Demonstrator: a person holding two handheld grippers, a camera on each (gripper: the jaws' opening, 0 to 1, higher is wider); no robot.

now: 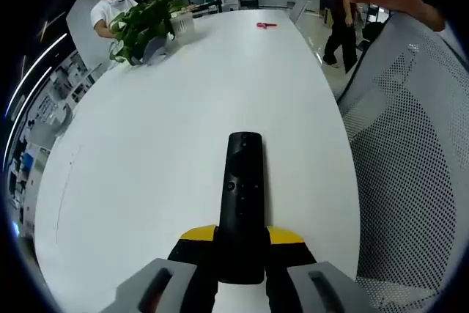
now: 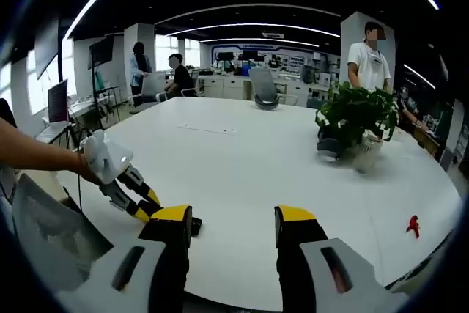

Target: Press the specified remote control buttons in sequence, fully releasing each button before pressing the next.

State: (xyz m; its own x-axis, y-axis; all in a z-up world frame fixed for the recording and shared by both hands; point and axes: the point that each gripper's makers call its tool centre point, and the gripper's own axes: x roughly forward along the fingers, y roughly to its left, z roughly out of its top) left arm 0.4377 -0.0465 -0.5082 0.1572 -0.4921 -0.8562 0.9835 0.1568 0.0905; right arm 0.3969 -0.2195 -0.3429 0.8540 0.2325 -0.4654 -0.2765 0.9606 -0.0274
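Remote (image 1: 242, 203) lies on white table (image 1: 146, 144), pinched at its near end by left gripper (image 1: 242, 238). Right gripper (image 2: 233, 229) jaws spread above table; potted plant (image 2: 357, 119) at 2 o'clock.

Remote (image 1: 242, 203) lies on the surface (image 1: 161, 144), near end between the left gripper (image 1: 242, 243) fingers, pointing away down the surface. Potted plant (image 1: 146, 23) sits at the far left of the surface, a small clip (image 1: 267, 25) far ahead near the far edge. Mesh chair (image 1: 410, 166) stands right of the surface. In the right gripper view, the right gripper (image 2: 233, 229) is over the near edge, plant to the right, 1 person (image 2: 370, 60) behind it.
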